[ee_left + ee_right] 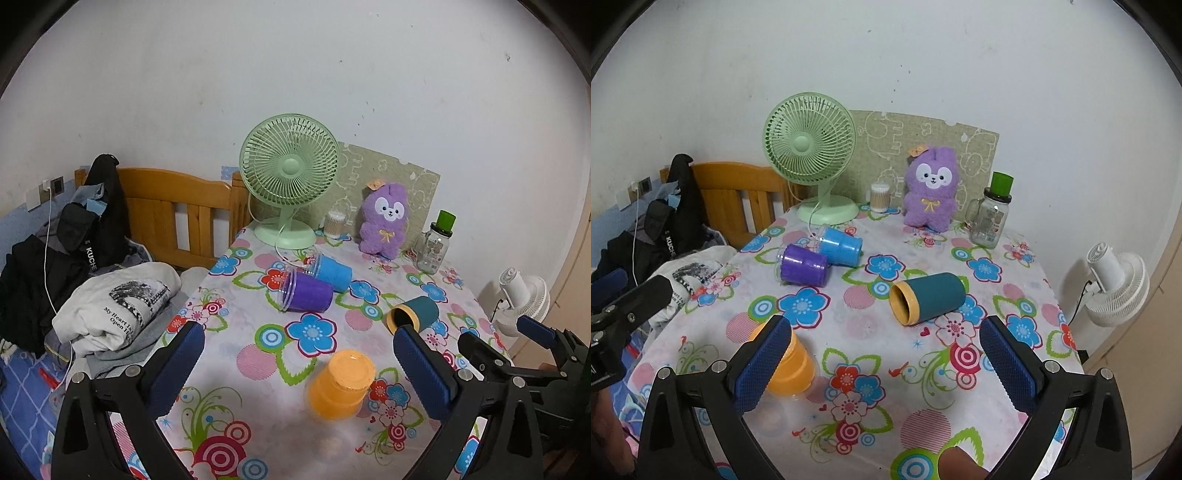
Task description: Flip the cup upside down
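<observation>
An orange cup (pixel 341 386) stands upside down on the flowered tablecloth (pixel 258 369), between my open left gripper's (pixel 299 354) fingers and slightly ahead of them. In the right wrist view the orange cup (pixel 792 365) is partly behind my left finger. A teal cup with a yellow rim (pixel 413 314) (pixel 927 297) lies on its side, mouth toward me. A purple cup (pixel 304 293) (pixel 803 266) and a blue cup (pixel 330 271) (pixel 840 245) lie on their sides further back. My right gripper (pixel 884 350) is open and empty, just before the teal cup.
A green desk fan (pixel 290 181), a purple plush toy (pixel 384 219), a glass jar with a green lid (pixel 434 243) and a cotton swab tub (pixel 334 223) stand along the table's back edge. A bed with clothes (pixel 110 306) is left; a white fan (pixel 522 299) is right.
</observation>
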Demonstrator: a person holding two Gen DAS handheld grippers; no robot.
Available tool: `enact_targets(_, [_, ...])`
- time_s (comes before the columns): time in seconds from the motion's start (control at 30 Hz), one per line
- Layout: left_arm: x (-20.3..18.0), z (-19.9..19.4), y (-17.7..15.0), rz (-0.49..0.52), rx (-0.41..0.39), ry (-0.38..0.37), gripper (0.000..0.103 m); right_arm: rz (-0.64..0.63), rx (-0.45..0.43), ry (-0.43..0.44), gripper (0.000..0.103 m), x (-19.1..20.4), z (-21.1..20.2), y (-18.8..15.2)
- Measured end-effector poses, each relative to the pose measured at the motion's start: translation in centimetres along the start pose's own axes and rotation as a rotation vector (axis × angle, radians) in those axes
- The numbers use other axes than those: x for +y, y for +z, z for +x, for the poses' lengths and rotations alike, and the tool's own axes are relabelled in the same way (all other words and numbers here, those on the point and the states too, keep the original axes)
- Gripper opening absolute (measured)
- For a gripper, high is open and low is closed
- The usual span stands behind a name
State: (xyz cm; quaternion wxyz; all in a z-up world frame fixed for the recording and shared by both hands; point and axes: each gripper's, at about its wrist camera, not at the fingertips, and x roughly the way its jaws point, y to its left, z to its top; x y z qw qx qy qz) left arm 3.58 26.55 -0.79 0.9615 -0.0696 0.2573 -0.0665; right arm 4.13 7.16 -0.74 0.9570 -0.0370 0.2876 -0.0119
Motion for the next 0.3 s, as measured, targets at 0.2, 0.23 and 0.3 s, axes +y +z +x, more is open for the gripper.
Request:
enact_targets(0.2, [-0.07,-0.02,0.02,-0.004,-0.001,-0.008,0.103,0.000,0.000,-0.001,0.103,-0.01,-0.11,0.02])
enact_targets(0.23, [-0.08,-0.03,0.02,-0.004,-0.001,-0.007,0.103,0.000,0.000,0.000,0.103,0.01,-0.07,0.01])
enact_targets(0.3, [-0.08,-0.03,0.01,-0.004,-0.001,-0.007,0.103,-0.001,0.000,-0.002,0.103,0.02,-0.11,0.01])
